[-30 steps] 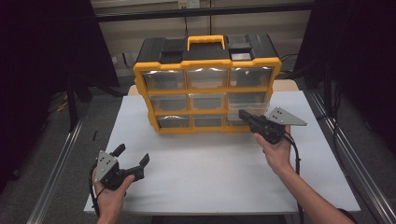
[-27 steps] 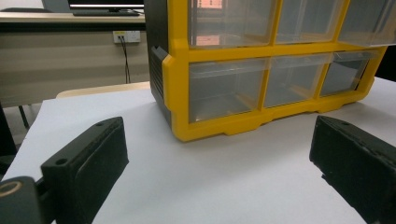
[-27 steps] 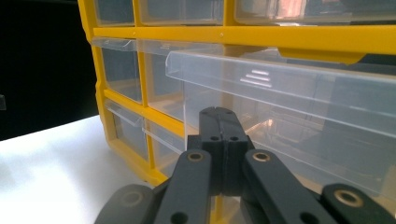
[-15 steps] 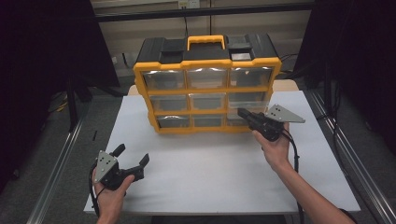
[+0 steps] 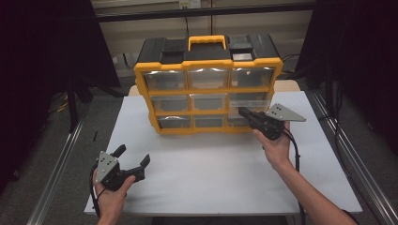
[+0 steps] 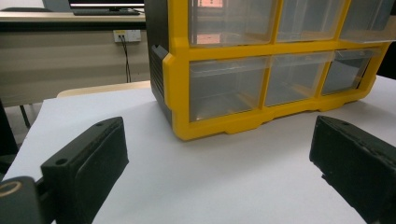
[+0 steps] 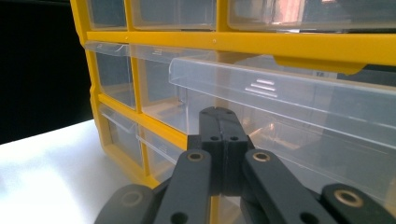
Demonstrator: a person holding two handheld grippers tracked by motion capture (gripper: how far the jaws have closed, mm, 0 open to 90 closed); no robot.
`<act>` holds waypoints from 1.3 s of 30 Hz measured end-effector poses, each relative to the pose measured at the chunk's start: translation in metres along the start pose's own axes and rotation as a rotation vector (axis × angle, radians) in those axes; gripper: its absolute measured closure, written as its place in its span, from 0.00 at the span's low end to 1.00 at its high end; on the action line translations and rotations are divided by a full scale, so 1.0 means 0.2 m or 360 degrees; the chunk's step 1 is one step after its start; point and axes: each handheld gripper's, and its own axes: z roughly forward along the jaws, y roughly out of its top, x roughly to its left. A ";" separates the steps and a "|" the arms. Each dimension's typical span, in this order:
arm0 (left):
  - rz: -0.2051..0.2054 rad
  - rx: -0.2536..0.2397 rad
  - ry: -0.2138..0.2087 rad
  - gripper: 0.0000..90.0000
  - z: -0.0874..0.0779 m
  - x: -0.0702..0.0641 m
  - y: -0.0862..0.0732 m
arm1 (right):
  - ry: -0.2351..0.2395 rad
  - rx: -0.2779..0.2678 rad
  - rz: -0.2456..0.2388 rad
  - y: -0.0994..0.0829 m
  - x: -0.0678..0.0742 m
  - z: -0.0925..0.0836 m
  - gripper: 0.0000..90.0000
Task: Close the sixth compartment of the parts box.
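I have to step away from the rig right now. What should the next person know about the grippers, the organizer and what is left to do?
Left gripper: open, empty, near the front left of the table, apart from the organizer.
Right gripper: shut, nothing between its jaws, tips at the middle right drawer.
Organizer: upright at the back of the table. That drawer sticks out a little past its neighbours; the other drawers look closed.
Done: the drawer is partly out.
Left: probably to pull it further or push it home; I cannot tell which. Contents too unclear to tell.
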 end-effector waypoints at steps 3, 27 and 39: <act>-0.0014 -0.0008 -0.0012 0.05 0.00 0.00 0.00 | -0.0010 -0.0004 -0.0007 0.00 -0.01 0.00 1.00; -0.0019 -0.0015 0.0001 0.05 0.00 0.00 0.00 | -0.0043 -0.0023 0.0011 0.01 -0.02 0.04 1.00; -0.0023 -0.0016 -0.0024 0.05 0.00 0.00 0.00 | -0.0050 -0.0026 0.0011 0.01 -0.04 0.07 1.00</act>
